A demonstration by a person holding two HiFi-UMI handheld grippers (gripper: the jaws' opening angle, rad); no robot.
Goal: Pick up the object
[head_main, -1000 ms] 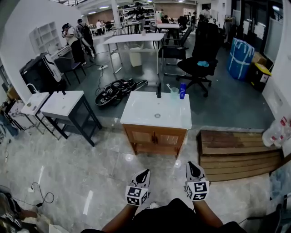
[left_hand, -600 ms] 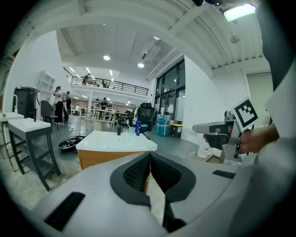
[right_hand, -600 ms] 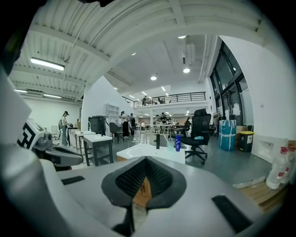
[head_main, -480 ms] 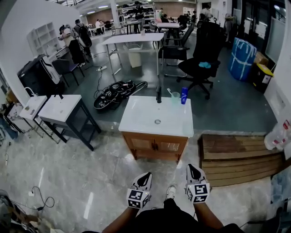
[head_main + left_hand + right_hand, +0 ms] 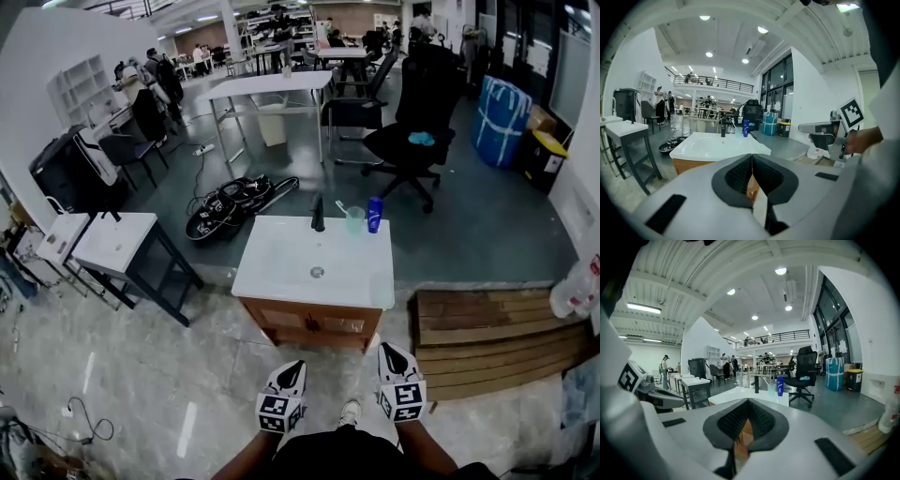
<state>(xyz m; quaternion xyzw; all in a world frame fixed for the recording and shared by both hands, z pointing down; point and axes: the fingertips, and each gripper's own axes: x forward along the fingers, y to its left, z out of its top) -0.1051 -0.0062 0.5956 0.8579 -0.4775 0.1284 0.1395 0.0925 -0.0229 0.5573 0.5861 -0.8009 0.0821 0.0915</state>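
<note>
A white washbasin top (image 5: 281, 277) on a wooden cabinet stands ahead of me. At its far edge are a black tap (image 5: 318, 214), a clear cup (image 5: 353, 220) with a toothbrush in it, and a blue bottle (image 5: 374, 214). My left gripper (image 5: 292, 367) and right gripper (image 5: 388, 350) hang low in front of the cabinet, both shut and holding nothing. In the left gripper view the jaws (image 5: 751, 157) meet, with the blue bottle (image 5: 746, 128) far beyond them. From the right gripper (image 5: 748, 401), also shut, the bottle (image 5: 779, 386) and cup (image 5: 771, 390) lie well ahead.
A dark side table (image 5: 112, 246) with a white top stands to the left. A wooden pallet (image 5: 497, 328) lies to the right. Behind the basin are coiled cables (image 5: 230, 202), a black office chair (image 5: 412, 141) and a blue wrapped bundle (image 5: 497, 108). Several people stand far back left.
The whole view has moved forward and a little left, so the basin cabinet sits nearer the grippers. Both grippers stay shut and low, about as far apart as before.
</note>
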